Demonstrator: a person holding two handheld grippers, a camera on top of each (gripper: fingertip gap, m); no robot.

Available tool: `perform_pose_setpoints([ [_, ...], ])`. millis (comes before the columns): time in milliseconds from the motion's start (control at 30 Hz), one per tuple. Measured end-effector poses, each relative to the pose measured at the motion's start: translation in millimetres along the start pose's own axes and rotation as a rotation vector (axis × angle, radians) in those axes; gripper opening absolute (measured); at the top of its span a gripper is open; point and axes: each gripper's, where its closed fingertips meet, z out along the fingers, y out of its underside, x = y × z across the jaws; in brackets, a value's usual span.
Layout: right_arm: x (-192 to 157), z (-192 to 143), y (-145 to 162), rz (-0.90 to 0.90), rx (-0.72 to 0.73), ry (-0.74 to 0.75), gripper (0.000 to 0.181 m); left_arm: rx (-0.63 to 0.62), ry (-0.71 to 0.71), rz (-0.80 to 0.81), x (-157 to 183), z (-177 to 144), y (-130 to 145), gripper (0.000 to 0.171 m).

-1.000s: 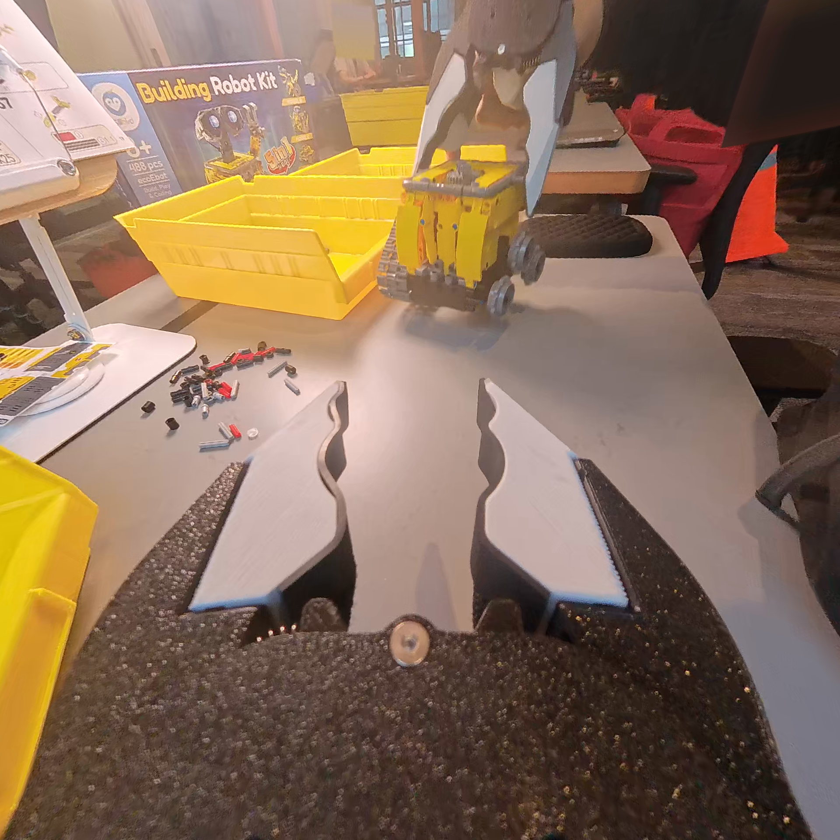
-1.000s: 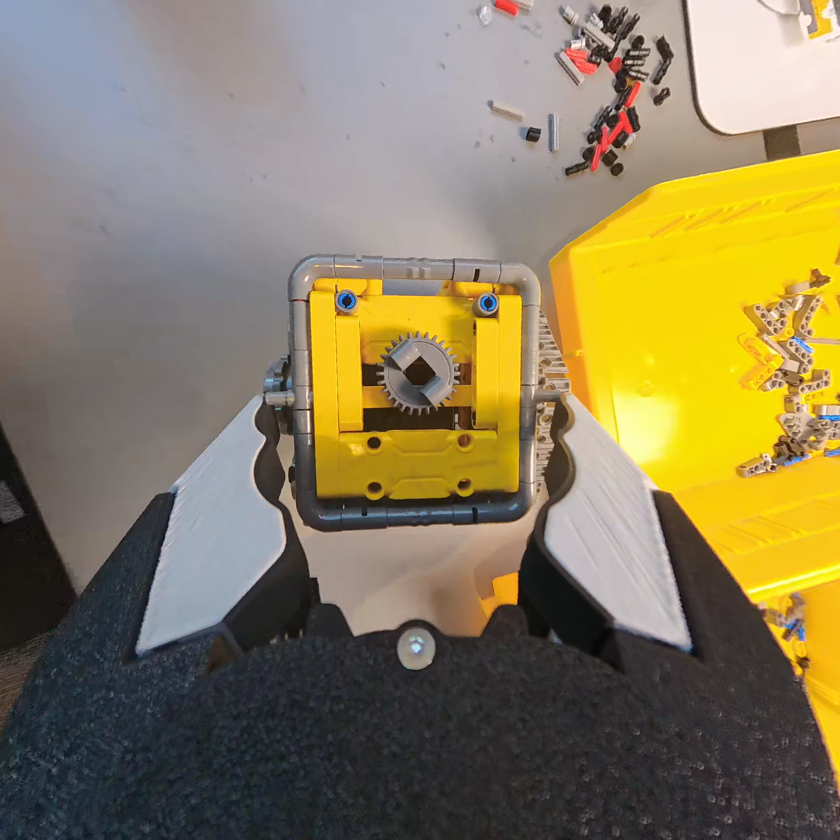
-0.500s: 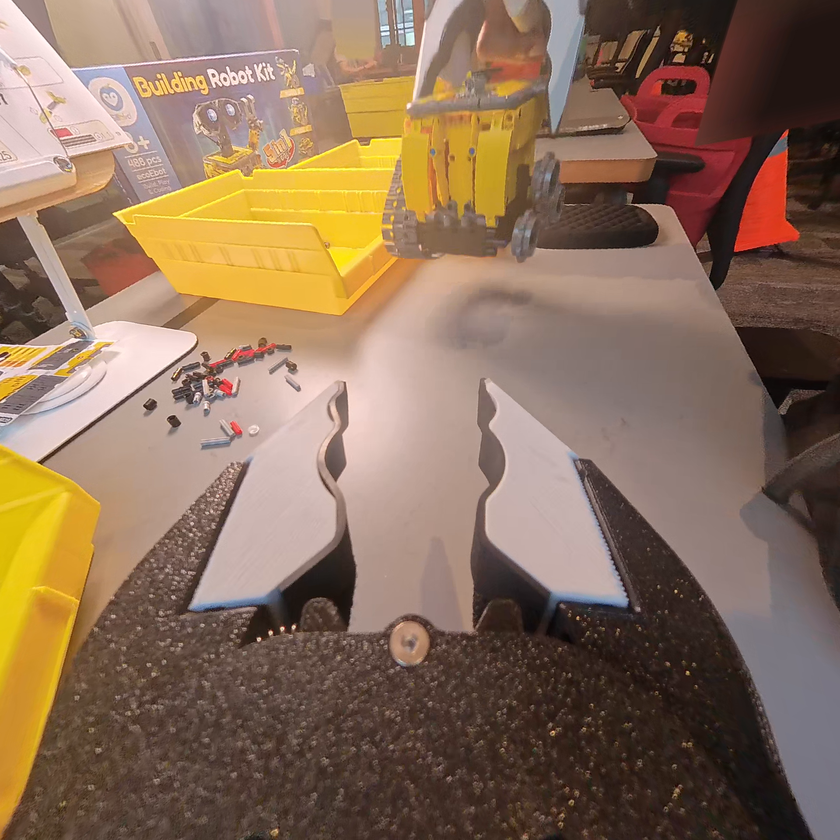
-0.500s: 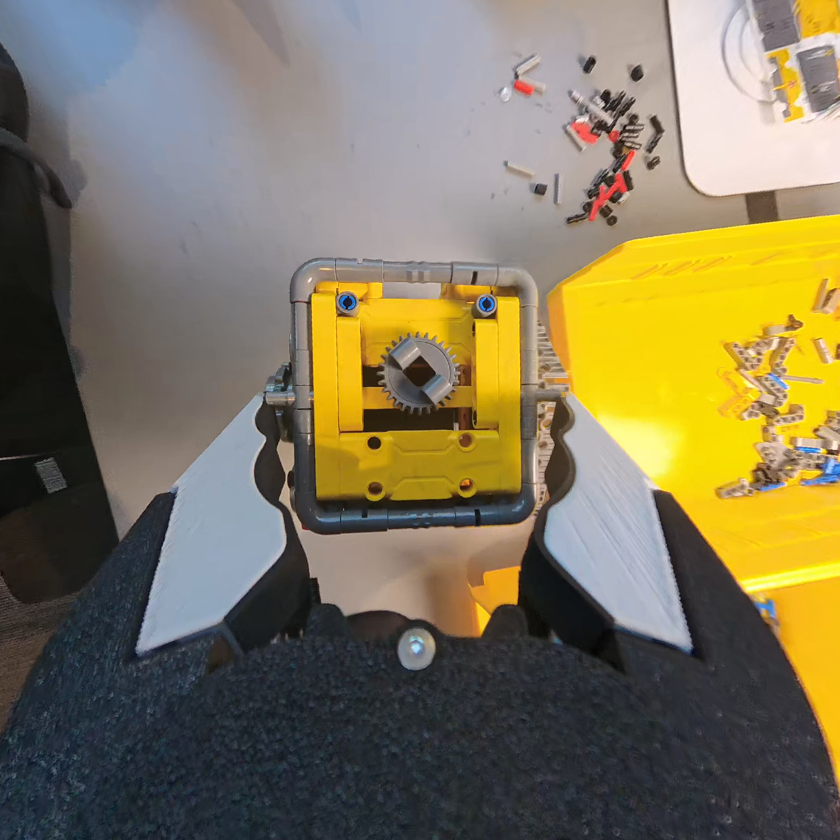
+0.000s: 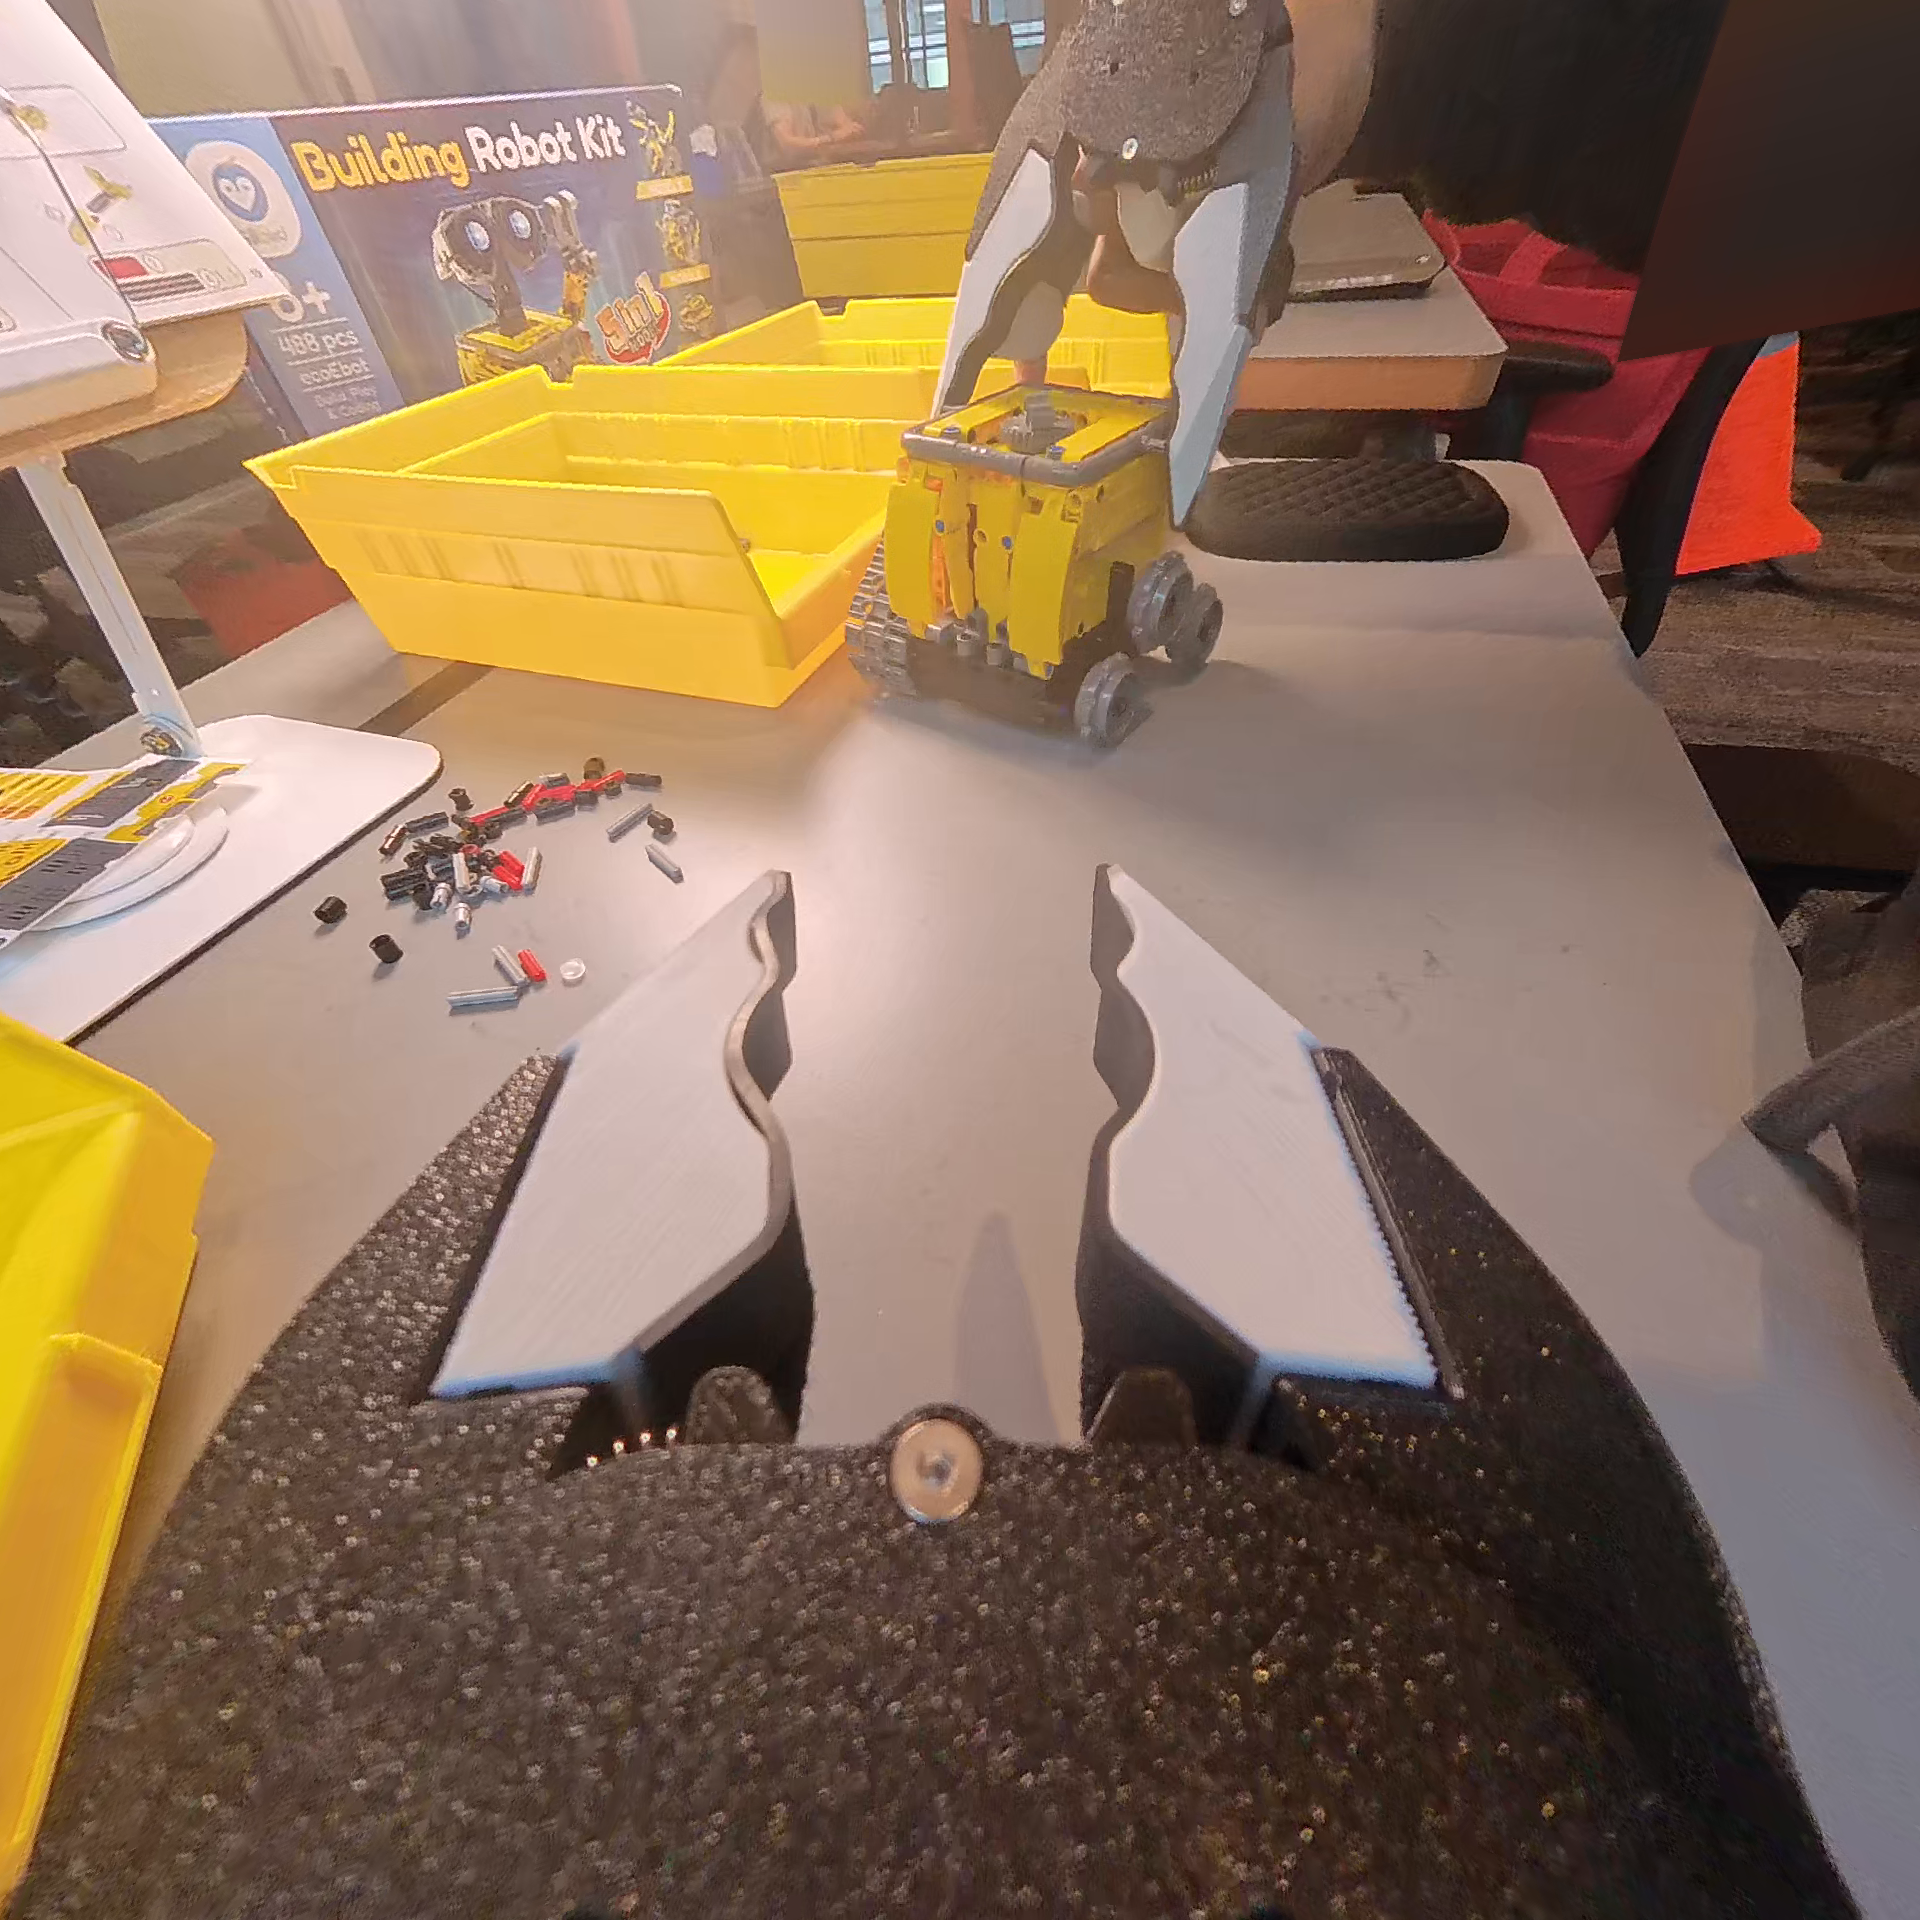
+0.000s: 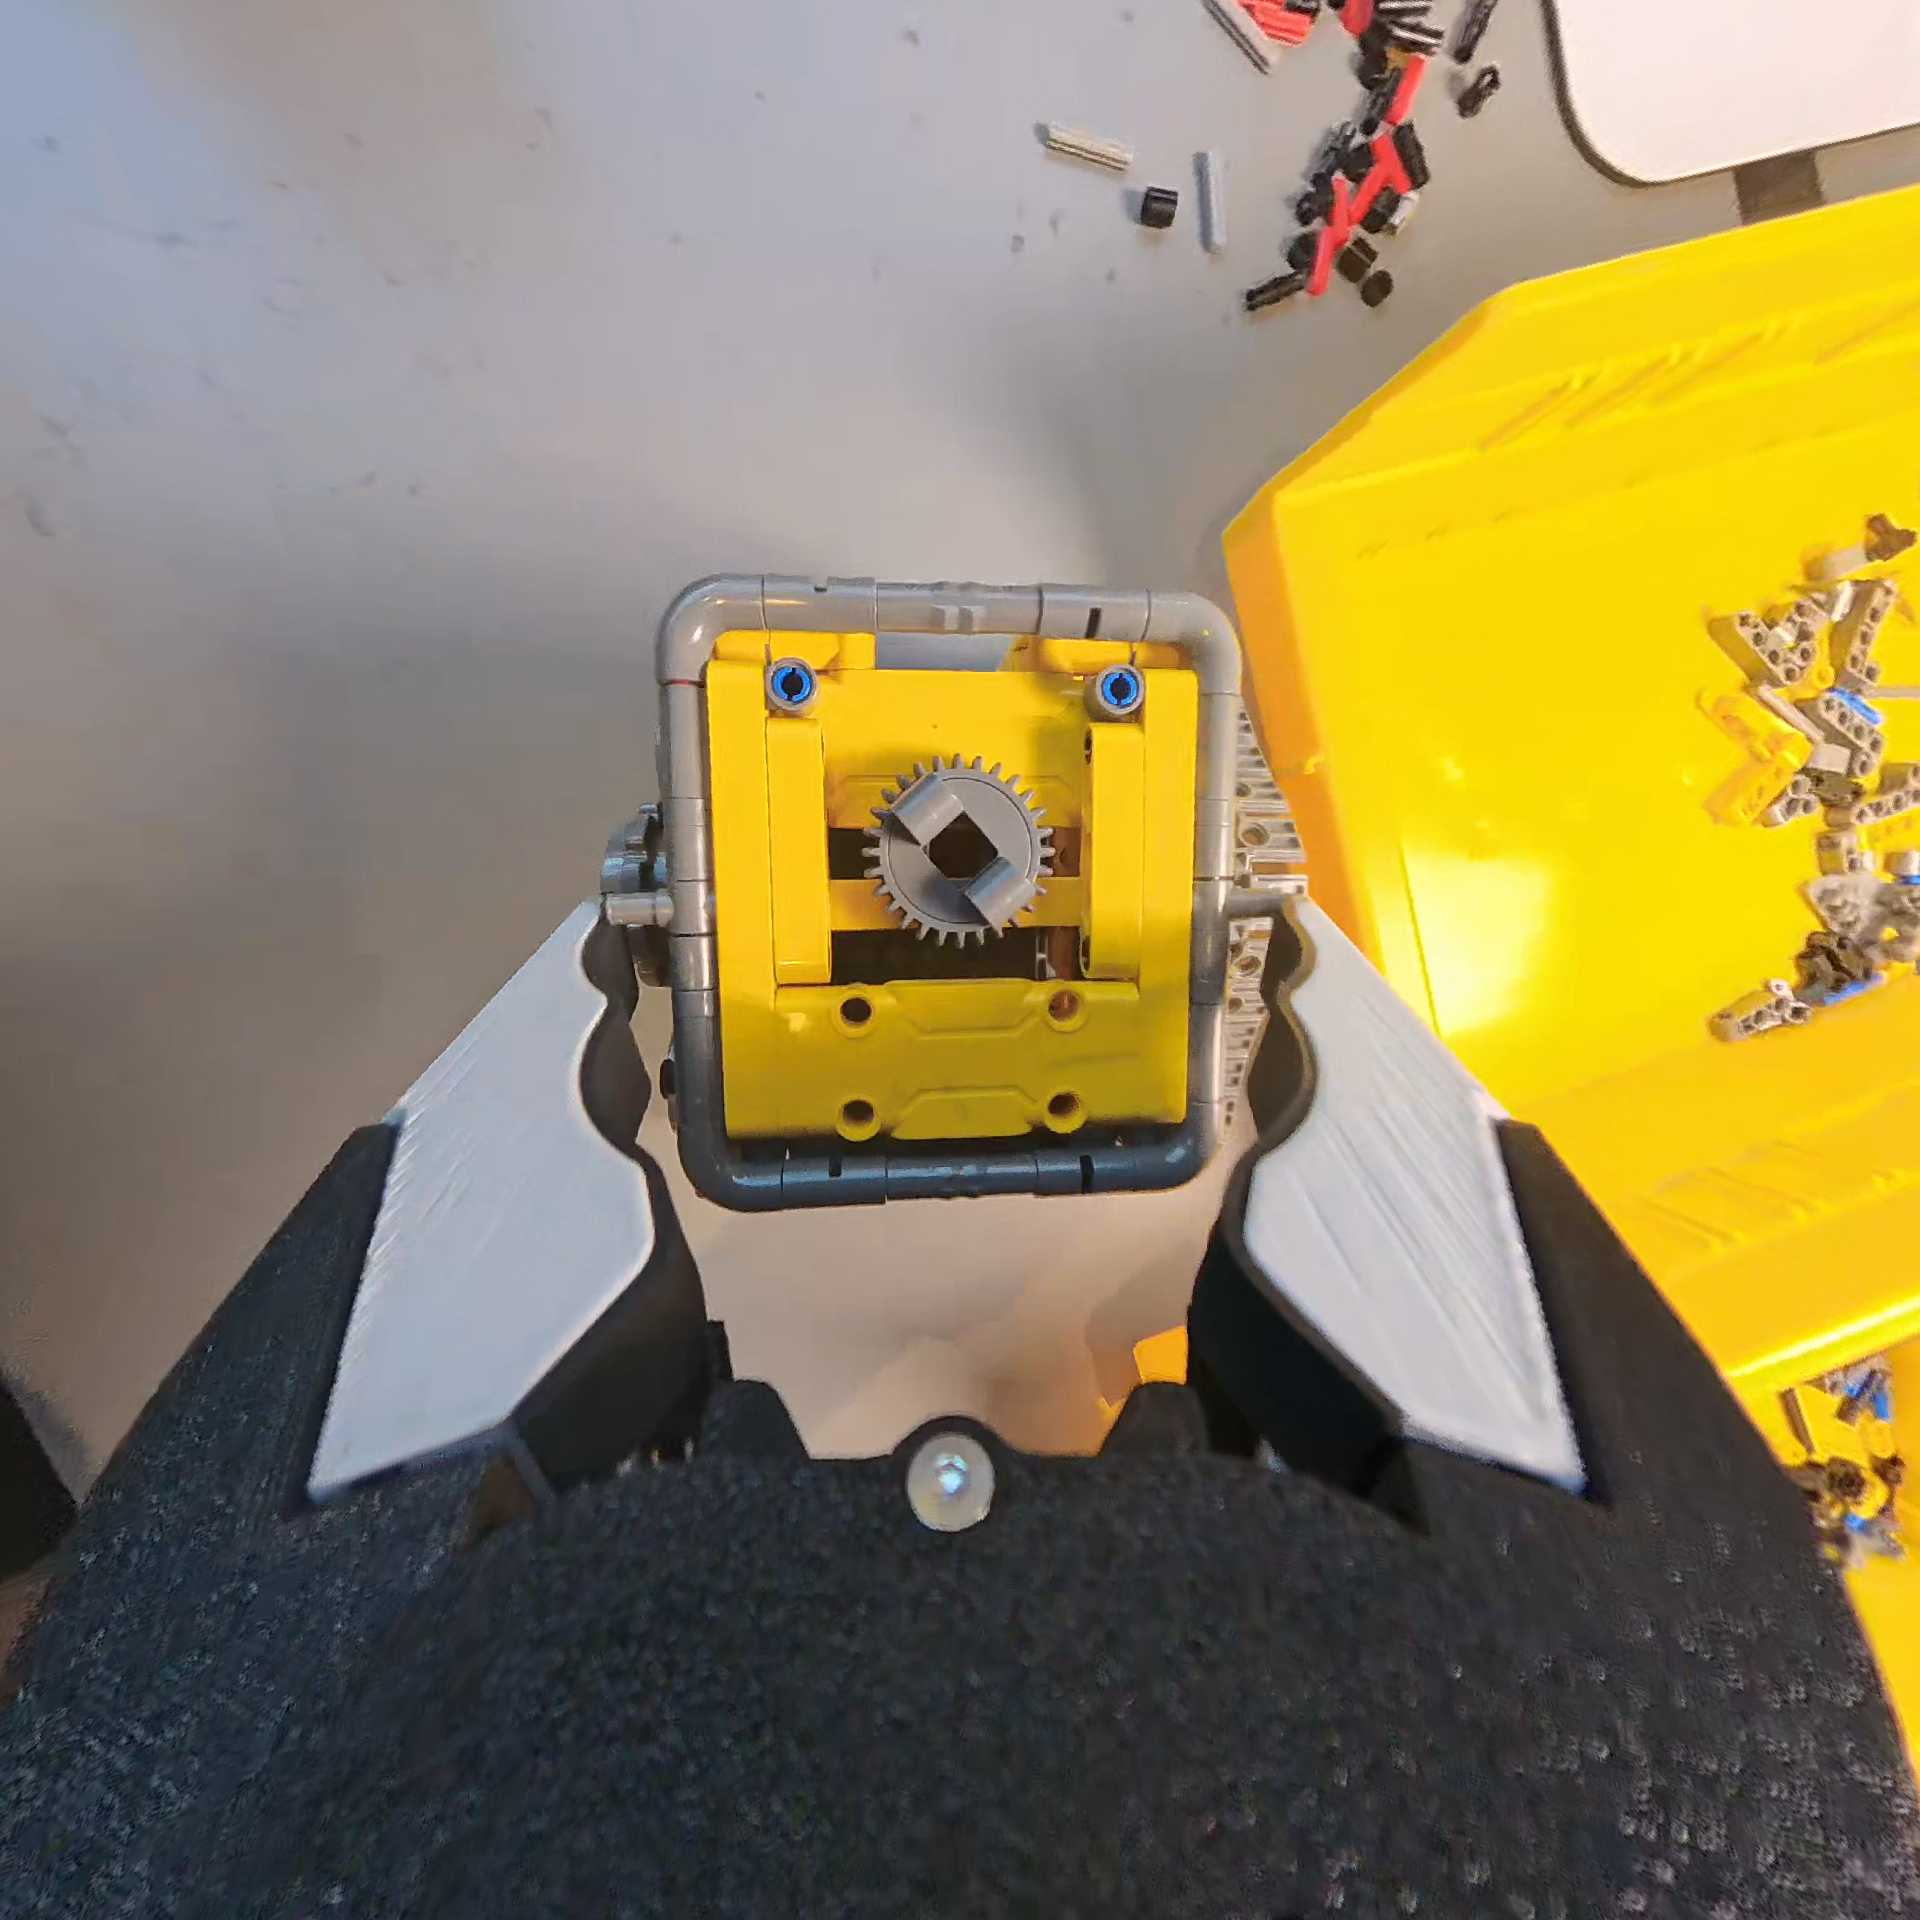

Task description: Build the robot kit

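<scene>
Coming back down onto the grey table (image 5: 1351,935) after hanging well above it half a second ago: yellow and grey brick-built robot body (image 5: 1023,561), carried by the right gripper (image 5: 1068,457). Now appearing to rest on its tracks and wheels toward the far edge of the table, just beside the open end of a yellow parts bin (image 5: 582,540).

Looking straight down in the right wrist view: closing on the brick-built robot body (image 6: 945,894) from both sides with the right gripper (image 6: 948,914), jaws keeping the same spacing as before and pressing against the axle stubs sticking out at mid-height. Showing a grey gear in the middle of the square top and a grey frame around it. Lying to one side, the yellow parts bin (image 6: 1558,727) holding grey and yellow beams.

Hovering low over the near half of the table, well apart from the model: left gripper (image 5: 940,883), not moving between frames, jaws standing apart and holding nothing.

Lying toward the left edge, between the left gripper and the bin: scattered loose pins (image 5: 499,852) in black, red and grey, also showing at the top of the right wrist view (image 6: 1351,197). Standing behind the bin, a blue kit box (image 5: 468,239). Sitting at the left edge, a white stand base (image 5: 260,810) bearing printed sheets. Poking in at the near left corner, a second yellow bin (image 5: 62,1247).
</scene>
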Motion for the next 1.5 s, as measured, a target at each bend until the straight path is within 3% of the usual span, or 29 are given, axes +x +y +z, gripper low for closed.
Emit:
perform_pose_setpoints([
  [467,-2,-3,-4,-0.049,-0.018,0.000,0.123,0.002,-0.012,-0.002,-2,-1,0,0.055],
  [567,-11,-24,-44,-0.069,0.134,0.021,0.126,0.006,-0.042,-0.027,-8,-2,0,0.055],
  [700,-35,-38,-122,-0.111,0.448,0.105,0.111,0.013,-0.090,-0.075,-20,-3,0,0.055],
  [800,-86,-21,-173,-0.085,0.697,-0.010,0.100,0.025,-0.129,-0.104,-29,-5,0,0.055],
  [900,-115,19,-197,-0.057,0.793,-0.075,0.096,0.051,-0.163,-0.124,-36,-9,-2,0.055],
  [1000,-117,58,-197,-0.119,0.741,0.018,0.099,0.080,-0.185,-0.151,-42,-14,-4,0.054],
  [1100,-115,72,-184,-0.209,0.670,0.125,0.100,0.097,-0.204,-0.159,-47,-19,-6,0.053],
  [1300,-133,82,-187,-0.042,0.809,0.016,0.101,0.097,-0.395,-0.126,-79,-45,-7,0.053],
  [1400,-138,82,-192,-0.056,0.814,0.017,0.102,0.119,-0.497,-0.160,-99,-74,-27,0.052],
  [1500,-135,78,-191,-0.071,0.815,0.047,0.101,0.035,-0.595,-0.100,-123,-110,-60,0.049],
])
